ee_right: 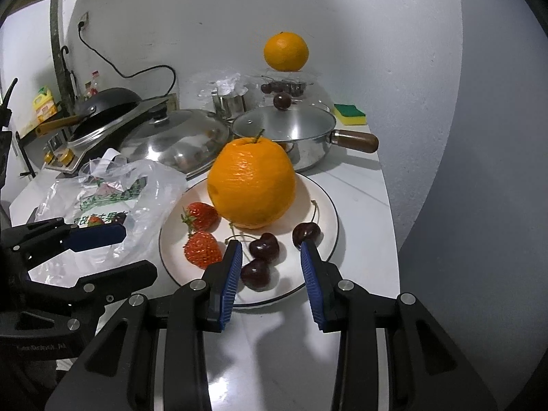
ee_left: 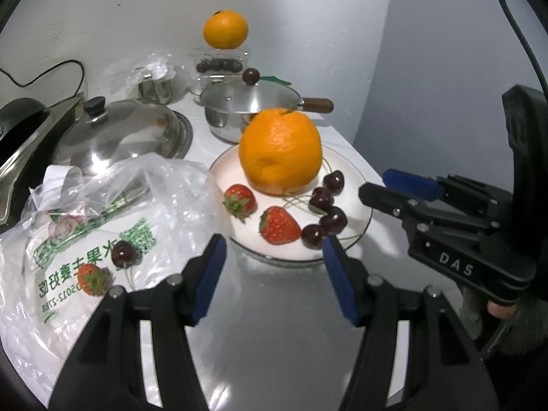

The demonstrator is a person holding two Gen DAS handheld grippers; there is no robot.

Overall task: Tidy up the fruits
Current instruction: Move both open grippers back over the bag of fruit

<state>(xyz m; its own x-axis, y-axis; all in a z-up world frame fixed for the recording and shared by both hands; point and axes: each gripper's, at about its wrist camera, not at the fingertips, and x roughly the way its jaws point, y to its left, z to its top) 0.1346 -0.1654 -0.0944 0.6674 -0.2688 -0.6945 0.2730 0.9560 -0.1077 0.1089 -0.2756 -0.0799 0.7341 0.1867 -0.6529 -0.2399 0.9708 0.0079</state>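
Plate [ee_right: 328,205]: white, dark-rimmed, stood on the white counter [ee_right: 363,185] near its front edge and close to its right edge.
Orange [ee_right: 251,183]: sat upright on the plate's far half, stem up.
Strawberries: 2 on the plate's left side, 1 [ee_right: 202,215] just beside the orange, the other [ee_right: 202,250] nearer the front rim.
Cherries [ee_left: 327,210]: 4 dark ones strung along the plate's right side, stems trailing under the orange.
Bag [ee_left: 102,226]: clear plastic with green print, lay on the counter touching the plate's left rim; 1 strawberry [ee_left: 93,279] and 1 cherry [ee_left: 123,253] showed inside it.
Left gripper [ee_left: 274,267]: hung over the plate's front rim, blue pads spread, nothing between them.
Right gripper [ee_right: 272,263]: hung over the plate's front-right part, pads apart and gripping nothing; 2 cherries appeared in the gap.
Pots: lidded steel saucepan [ee_right: 291,126] and domed lid [ee_right: 174,140] behind the plate.
Second orange [ee_right: 286,51]: rested on a clear container by the back wall.
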